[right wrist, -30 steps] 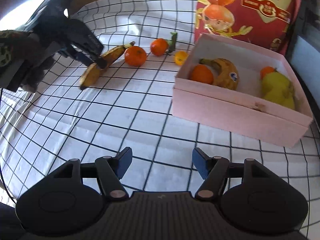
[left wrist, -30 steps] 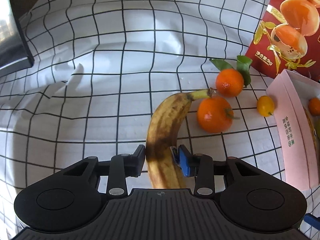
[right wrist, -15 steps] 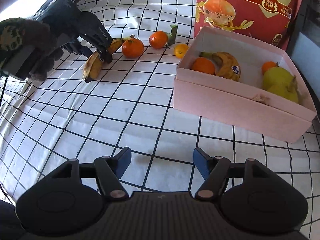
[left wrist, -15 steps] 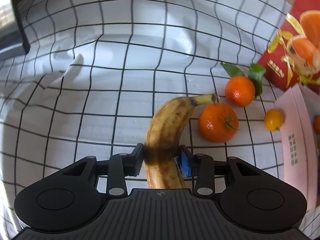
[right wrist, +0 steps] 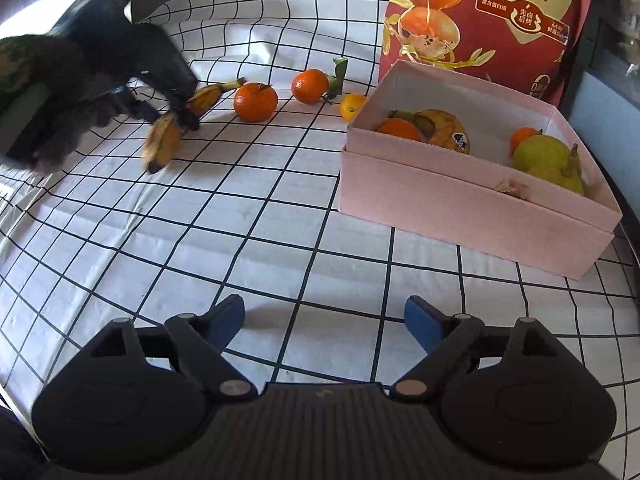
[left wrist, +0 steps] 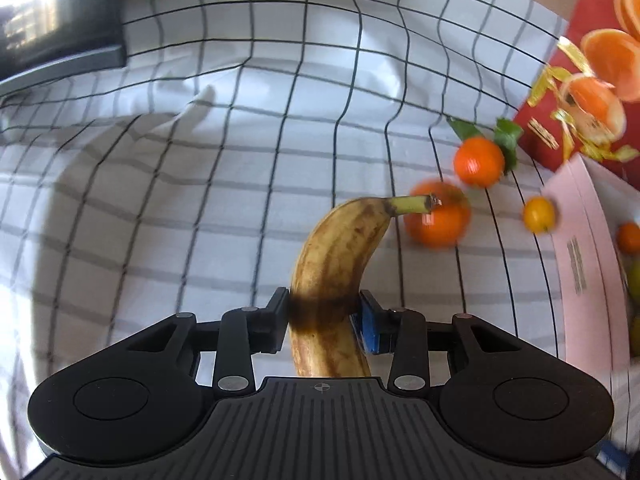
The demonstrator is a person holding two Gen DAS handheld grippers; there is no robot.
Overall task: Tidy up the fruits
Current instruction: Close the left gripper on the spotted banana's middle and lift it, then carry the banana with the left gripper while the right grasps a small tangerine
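Two grippers work over a white tablecloth (right wrist: 248,216) ruled in black squares; the left gripper (left wrist: 323,312) has its pads pressed against both sides of a brown-spotted banana (left wrist: 336,264), the jaws narrowing a little on it, the fruit's green stem pointing away toward the right of the left wrist view; from the right wrist camera the same banana (right wrist: 168,136) hangs in that gripper (right wrist: 182,110), tip tilted down close over the cloth, a dark gloved hand (right wrist: 68,92) behind it, blurred.

Just beyond the stem lies a large mandarin (left wrist: 438,216); past it sits a second mandarin (left wrist: 479,162) with green leaves, and near the box a small yellow-orange fruit (left wrist: 539,214); all three rest on the cloth in a loose row.

At right stands an open pink box (right wrist: 460,200); inside it are another banana with a sticker (right wrist: 444,132), an orange fruit (right wrist: 398,128) touching it, a smaller orange one (right wrist: 524,136) and a yellow-green pear (right wrist: 548,156) at the far end; behind the box rises a red printed bag (right wrist: 480,20).

Low in its own view, the right gripper (right wrist: 324,320) hovers over bare cloth, its blue-padded jaws spreading apart, nothing between them.

A dark-framed object (left wrist: 60,20) sits at the cloth's far left corner in the left wrist view.
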